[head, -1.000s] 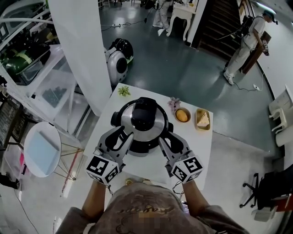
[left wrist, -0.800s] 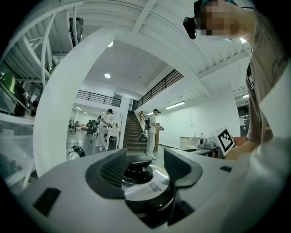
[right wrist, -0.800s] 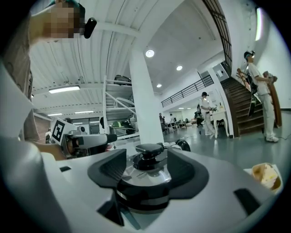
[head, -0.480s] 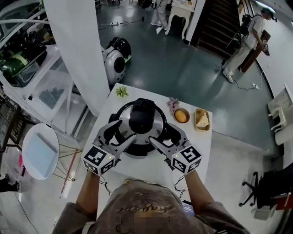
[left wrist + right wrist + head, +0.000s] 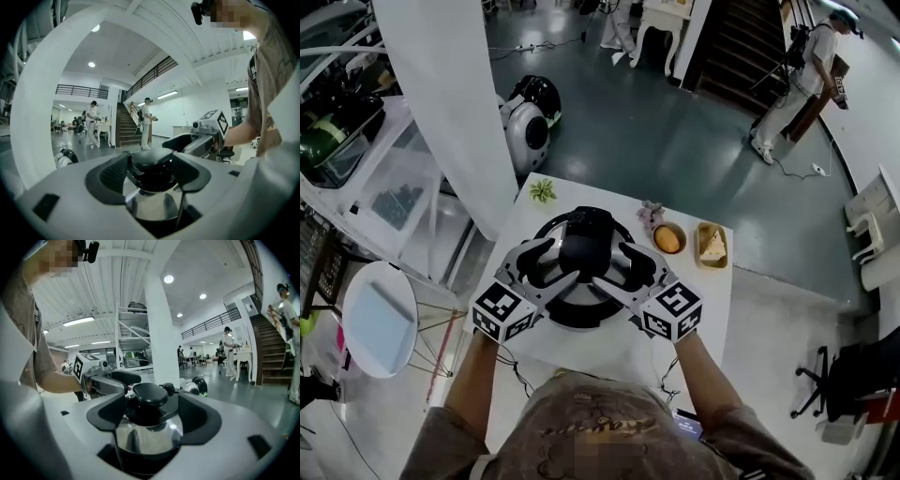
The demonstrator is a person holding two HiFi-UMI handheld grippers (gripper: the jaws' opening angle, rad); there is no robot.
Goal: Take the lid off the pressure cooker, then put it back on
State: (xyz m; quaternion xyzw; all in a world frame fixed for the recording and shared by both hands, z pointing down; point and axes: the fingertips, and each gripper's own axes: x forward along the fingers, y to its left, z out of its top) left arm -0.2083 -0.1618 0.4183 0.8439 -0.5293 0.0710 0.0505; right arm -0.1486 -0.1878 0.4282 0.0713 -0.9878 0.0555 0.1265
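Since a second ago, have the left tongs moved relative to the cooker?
Yes. The left tongs have gone from the near-left rim of the cooker inward to the lid's black knob, jaws open around it.

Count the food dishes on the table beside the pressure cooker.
2. A round bowl with something orange sits right of the pressure cooker; a rectangular tray with a pale wedge lies right of that.

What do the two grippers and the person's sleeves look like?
The left gripper and right gripper look alike: light grey bodies, two curved jaws with black pads, a white cube of black square markers behind. The person wears a brownish short-sleeved shirt.
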